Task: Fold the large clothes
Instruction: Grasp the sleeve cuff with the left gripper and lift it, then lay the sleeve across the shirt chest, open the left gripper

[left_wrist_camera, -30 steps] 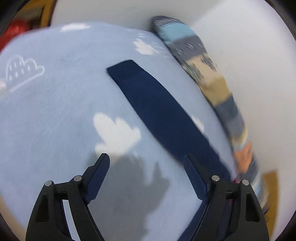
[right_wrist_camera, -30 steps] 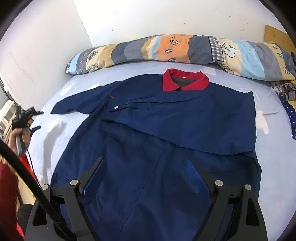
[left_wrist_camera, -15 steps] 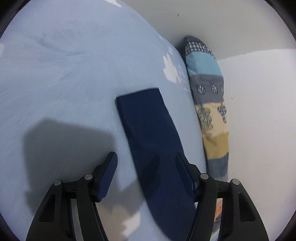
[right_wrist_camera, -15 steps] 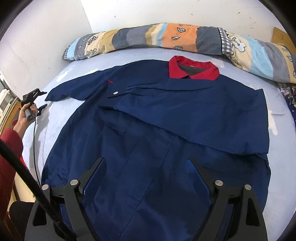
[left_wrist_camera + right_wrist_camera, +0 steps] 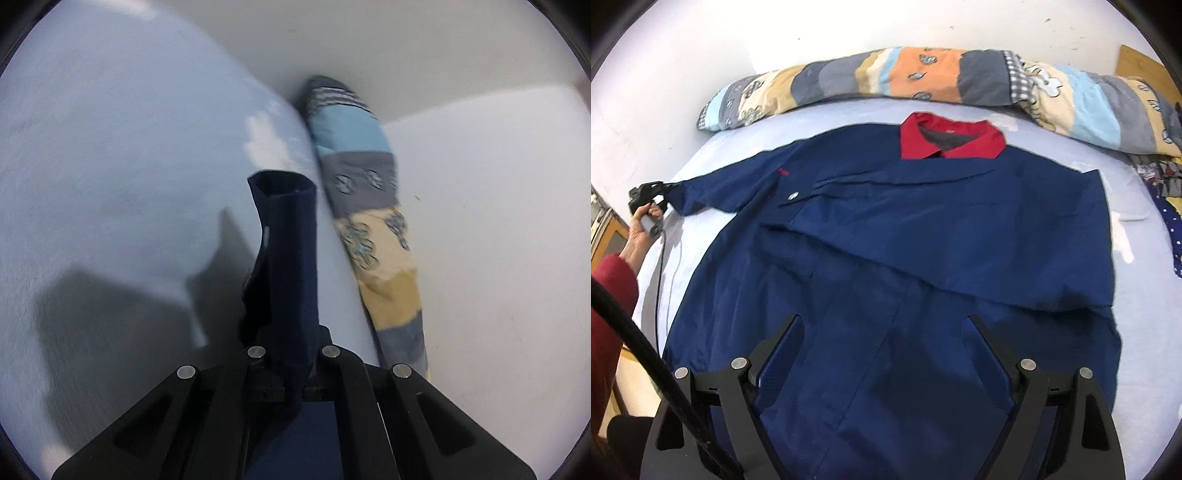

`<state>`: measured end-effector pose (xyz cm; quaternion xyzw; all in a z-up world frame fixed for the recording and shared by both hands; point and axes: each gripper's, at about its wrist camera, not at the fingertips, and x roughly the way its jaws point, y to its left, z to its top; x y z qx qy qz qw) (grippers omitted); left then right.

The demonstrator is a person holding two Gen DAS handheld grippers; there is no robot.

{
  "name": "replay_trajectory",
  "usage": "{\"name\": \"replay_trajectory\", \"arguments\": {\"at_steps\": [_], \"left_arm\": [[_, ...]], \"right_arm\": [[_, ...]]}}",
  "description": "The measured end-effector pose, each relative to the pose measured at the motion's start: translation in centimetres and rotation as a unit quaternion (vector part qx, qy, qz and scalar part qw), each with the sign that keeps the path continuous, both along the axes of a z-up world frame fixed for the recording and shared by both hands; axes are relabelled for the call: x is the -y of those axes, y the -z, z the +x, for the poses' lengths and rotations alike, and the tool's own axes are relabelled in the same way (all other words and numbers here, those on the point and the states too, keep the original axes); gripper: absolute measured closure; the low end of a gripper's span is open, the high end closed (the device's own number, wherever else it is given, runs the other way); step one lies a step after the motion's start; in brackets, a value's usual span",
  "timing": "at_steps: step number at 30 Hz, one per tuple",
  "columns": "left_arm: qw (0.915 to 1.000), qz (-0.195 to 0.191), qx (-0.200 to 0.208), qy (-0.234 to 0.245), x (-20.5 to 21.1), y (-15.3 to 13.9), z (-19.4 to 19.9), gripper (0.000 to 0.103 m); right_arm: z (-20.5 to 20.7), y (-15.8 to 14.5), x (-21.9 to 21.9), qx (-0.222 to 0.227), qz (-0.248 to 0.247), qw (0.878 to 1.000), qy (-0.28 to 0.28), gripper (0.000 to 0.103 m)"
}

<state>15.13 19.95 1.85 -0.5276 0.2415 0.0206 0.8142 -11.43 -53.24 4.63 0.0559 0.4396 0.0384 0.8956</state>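
Where half a second back the sleeve lay between parted jaws, the left gripper now clamps the jacket sleeve on the bed; right gripper hovers parted, empty. Fold can begin.

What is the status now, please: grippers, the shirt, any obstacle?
Left gripper shut on the sleeve. Right gripper open over the navy shirt, empty. Shirt flat on the bed sheet, right side folded in. No obstacle seen.

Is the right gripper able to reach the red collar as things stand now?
Probably yes: the right gripper is open and empty, and only flat jacket lies between it and the red collar.
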Motion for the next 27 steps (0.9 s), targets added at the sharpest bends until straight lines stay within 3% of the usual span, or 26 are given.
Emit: {"name": "replay_trajectory", "arguments": {"at_steps": [5,10,13,15,19,24,27], "left_arm": [[0.9970,0.044,0.028,0.057,3.9,-5.8,-0.2,0.101],[0.9895,0.065,0.059,0.115,9.4,-11.8,-0.3,0.101],[0.9840,0.074,0.076,0.143,12.8,-15.6,0.0,0.101],[0.9797,0.082,0.086,0.161,15.0,-18.3,-0.1,0.101],[0.9648,0.103,0.122,0.209,20.6,-24.6,-0.7,0.101],[0.9370,0.124,0.169,0.280,29.8,-31.9,-3.1,0.101],[0.9191,0.129,0.185,0.323,35.4,-34.3,-6.2,0.101]], "right_arm": [[1.3,-0.6,2.7,0.018,-0.066,0.997,0.047,0.012],[5.2,1.0,6.3,0.016,-0.128,0.987,0.098,0.012],[7.5,3.8,8.1,-0.009,-0.148,0.983,0.111,0.012],[8.9,7.3,8.8,-0.071,-0.132,0.984,0.100,0.013],[9.0,6.7,9.6,-0.080,-0.097,0.986,0.111,0.013],[7.4,2.8,10.9,-0.022,-0.073,0.988,0.132,0.013],[6.2,0.5,12.5,0.009,-0.045,0.986,0.163,0.013]]}}
